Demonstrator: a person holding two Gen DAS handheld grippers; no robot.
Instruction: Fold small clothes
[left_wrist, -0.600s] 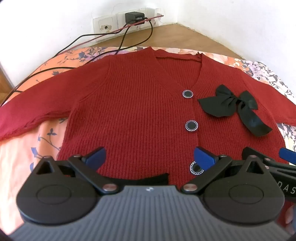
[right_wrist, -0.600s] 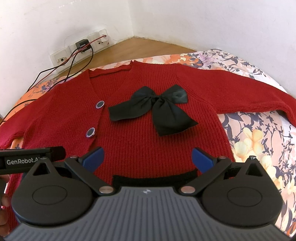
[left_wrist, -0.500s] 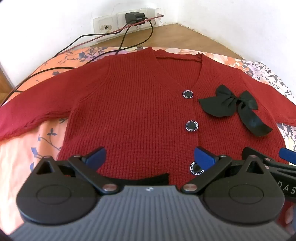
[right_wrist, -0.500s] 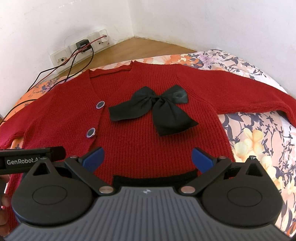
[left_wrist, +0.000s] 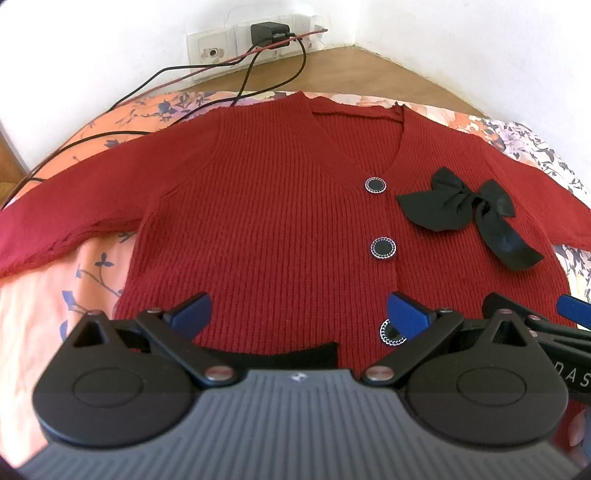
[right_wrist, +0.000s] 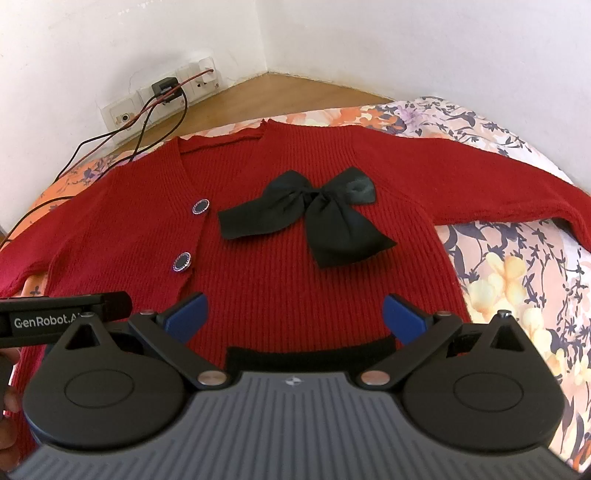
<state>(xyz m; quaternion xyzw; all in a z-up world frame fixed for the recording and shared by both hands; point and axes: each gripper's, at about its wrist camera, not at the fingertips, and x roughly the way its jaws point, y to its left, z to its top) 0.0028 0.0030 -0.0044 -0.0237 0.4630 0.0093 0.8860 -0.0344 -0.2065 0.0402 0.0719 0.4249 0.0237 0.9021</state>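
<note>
A small red knit cardigan (left_wrist: 266, 206) (right_wrist: 295, 280) lies flat and face up on a floral bedsheet (left_wrist: 44, 295) (right_wrist: 517, 280), both sleeves spread sideways. It has round black buttons (left_wrist: 383, 248) down the front and a black satin bow (right_wrist: 314, 221) (left_wrist: 472, 214) on one chest panel. My left gripper (left_wrist: 299, 314) hovers open over the hem, left half. My right gripper (right_wrist: 293, 314) is open over the hem's right half, just above a black hem band (right_wrist: 306, 356). Neither holds anything.
Black and red cables (left_wrist: 236, 70) run from a wall socket strip (left_wrist: 258, 40) (right_wrist: 162, 96) onto the sheet behind the cardigan's collar. A wooden ledge (right_wrist: 280, 92) borders the bed against white walls. The other gripper's body (right_wrist: 62, 317) shows at the right wrist view's left edge.
</note>
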